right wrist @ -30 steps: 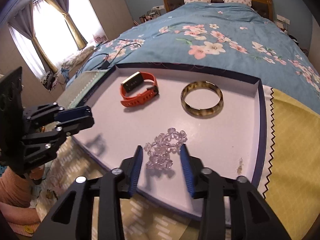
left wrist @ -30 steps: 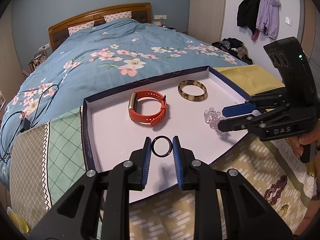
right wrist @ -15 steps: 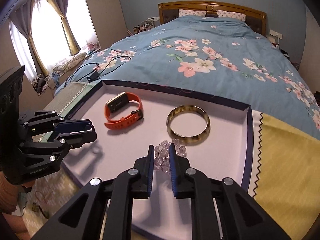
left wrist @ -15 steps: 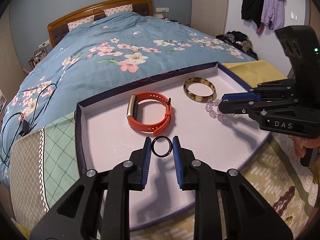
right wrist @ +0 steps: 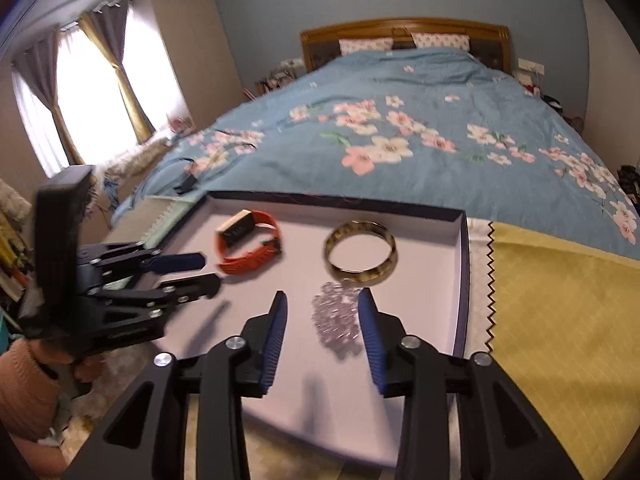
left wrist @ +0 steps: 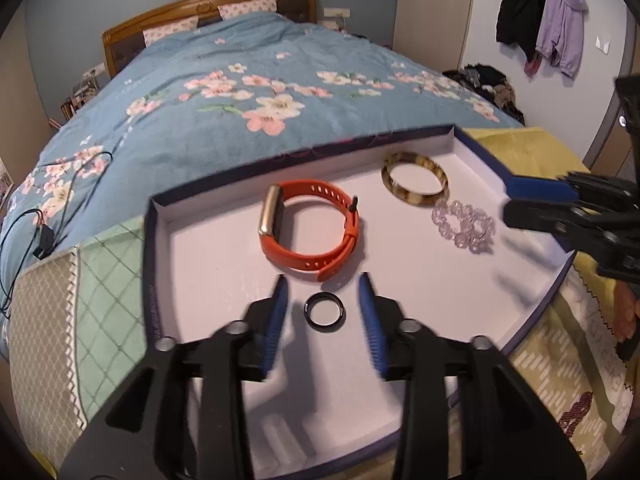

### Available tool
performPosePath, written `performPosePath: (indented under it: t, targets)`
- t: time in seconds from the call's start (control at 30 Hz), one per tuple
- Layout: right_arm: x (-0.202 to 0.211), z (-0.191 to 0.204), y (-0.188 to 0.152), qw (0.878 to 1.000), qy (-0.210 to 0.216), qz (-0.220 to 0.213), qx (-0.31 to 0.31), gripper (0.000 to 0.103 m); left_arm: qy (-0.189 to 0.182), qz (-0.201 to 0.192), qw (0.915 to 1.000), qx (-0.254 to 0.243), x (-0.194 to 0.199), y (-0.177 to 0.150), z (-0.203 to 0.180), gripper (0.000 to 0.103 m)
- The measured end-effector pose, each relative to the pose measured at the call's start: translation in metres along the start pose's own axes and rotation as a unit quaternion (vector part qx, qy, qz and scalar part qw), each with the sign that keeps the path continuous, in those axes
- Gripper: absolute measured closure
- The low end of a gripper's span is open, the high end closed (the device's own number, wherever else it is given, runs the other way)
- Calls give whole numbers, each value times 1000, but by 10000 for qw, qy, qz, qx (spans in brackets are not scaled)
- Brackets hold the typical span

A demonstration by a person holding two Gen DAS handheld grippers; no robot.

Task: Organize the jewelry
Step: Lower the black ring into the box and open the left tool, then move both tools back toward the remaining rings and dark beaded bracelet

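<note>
A white tray with a dark blue rim (left wrist: 168, 216) (right wrist: 460, 264) lies on the bed. In it lie an orange watch (left wrist: 308, 232) (right wrist: 248, 248), a tortoiseshell bangle (left wrist: 414, 182) (right wrist: 362, 254), a clear bead bracelet (left wrist: 464, 226) (right wrist: 338, 320) and a black ring (left wrist: 324, 312). My left gripper (left wrist: 323, 308) is open, its fingers either side of the ring, which lies flat on the tray. My right gripper (right wrist: 322, 320) is open around the bead bracelet, which lies on the tray. Each gripper also shows in the other's view, the right (left wrist: 536, 200) and the left (right wrist: 188, 272).
The tray rests on patchwork cloths, green (left wrist: 108, 280) and yellow (right wrist: 560, 300), over a blue floral bedspread (left wrist: 240, 100). A black cable (left wrist: 40, 236) lies at the left. Coats (left wrist: 540, 32) hang on the far wall. A window (right wrist: 92, 100) is at the left.
My left gripper has opened and let go of the black ring, which now lies on the tray. My right gripper has opened and released the bead bracelet near the bangle.
</note>
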State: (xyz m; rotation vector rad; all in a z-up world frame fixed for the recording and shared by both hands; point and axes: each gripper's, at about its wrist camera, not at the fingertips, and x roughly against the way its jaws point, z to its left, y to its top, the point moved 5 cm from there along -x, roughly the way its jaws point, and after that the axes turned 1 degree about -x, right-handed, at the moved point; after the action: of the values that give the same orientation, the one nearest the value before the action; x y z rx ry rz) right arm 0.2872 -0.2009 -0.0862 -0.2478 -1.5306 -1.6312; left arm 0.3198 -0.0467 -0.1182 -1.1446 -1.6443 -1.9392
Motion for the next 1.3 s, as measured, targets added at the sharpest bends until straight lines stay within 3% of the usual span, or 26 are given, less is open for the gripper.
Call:
performPosePath:
  t: [0.13,0.37,0.6,0.87,1.3]
  targets:
    - [32,21,-15,9988,325,-131,340,64,60,-355,9994,11,29,1,3,52]
    - [56,45,-63,9951,631,212,730,64,-53,-747,9970,196,87,-24,12,49]
    - [58,54,-102,9934,755,551,661,65,-200,-735,9968,231,122,-74,10,49]
    - [75,67,-127,9915,939,643,634,65,-430,-628,9971,-20,140,-125,-14,49]
    - [89,80,-155,9888,1151,772,561,65,-641,-580,9960,-210,158,-164,-40,49]
